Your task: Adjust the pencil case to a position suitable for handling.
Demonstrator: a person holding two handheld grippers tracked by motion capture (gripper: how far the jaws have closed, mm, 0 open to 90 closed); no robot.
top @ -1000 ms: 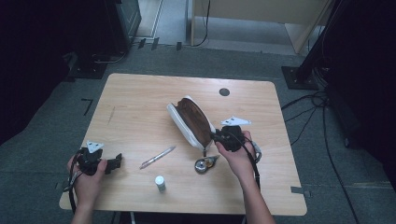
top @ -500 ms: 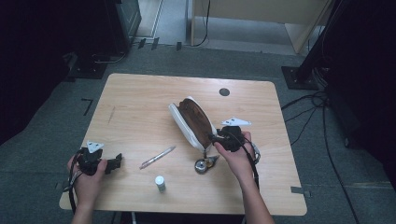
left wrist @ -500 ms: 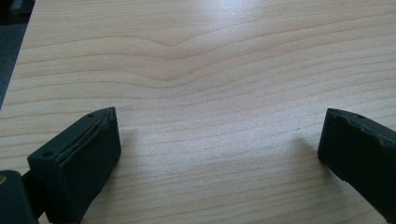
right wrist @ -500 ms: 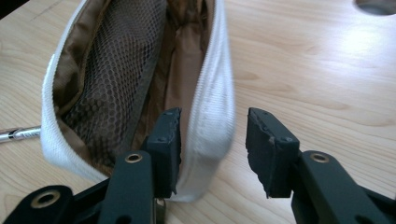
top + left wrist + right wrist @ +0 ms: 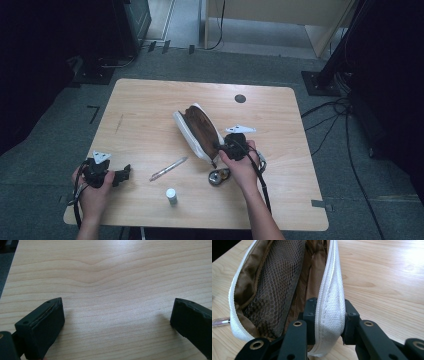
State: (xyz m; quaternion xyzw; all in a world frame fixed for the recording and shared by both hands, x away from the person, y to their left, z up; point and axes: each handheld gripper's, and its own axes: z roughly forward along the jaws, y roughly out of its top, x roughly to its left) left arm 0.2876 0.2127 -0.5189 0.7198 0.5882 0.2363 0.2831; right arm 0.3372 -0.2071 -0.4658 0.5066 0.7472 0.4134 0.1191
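1. Pinching one white zippered edge of the open pouch [image 5: 329, 302], the right gripper [image 5: 220, 150] has just been closing, its two black jaws now pressed on either side of that woven wall.
2. Lying unzipped near the middle of the table [image 5: 150, 105], the pouch [image 5: 197, 131] shows a brown lining and a dark mesh pocket [image 5: 277, 277] inside, its long mouth running from the centre toward the near right.
3. Just beside the pouch's near end, toward the near edge, a small round metal item [image 5: 218, 177] rests under the right hand [image 5: 239, 165]; what it is cannot be told.
4. Left of the pouch, a clear pen [image 5: 168, 168] lies slantwise, and a small white-capped bottle [image 5: 171, 195] stands close to the near edge.
5. At the near left corner, the left gripper [image 5: 125, 173] sits low over bare wood, its jaws spread wide with nothing between them.
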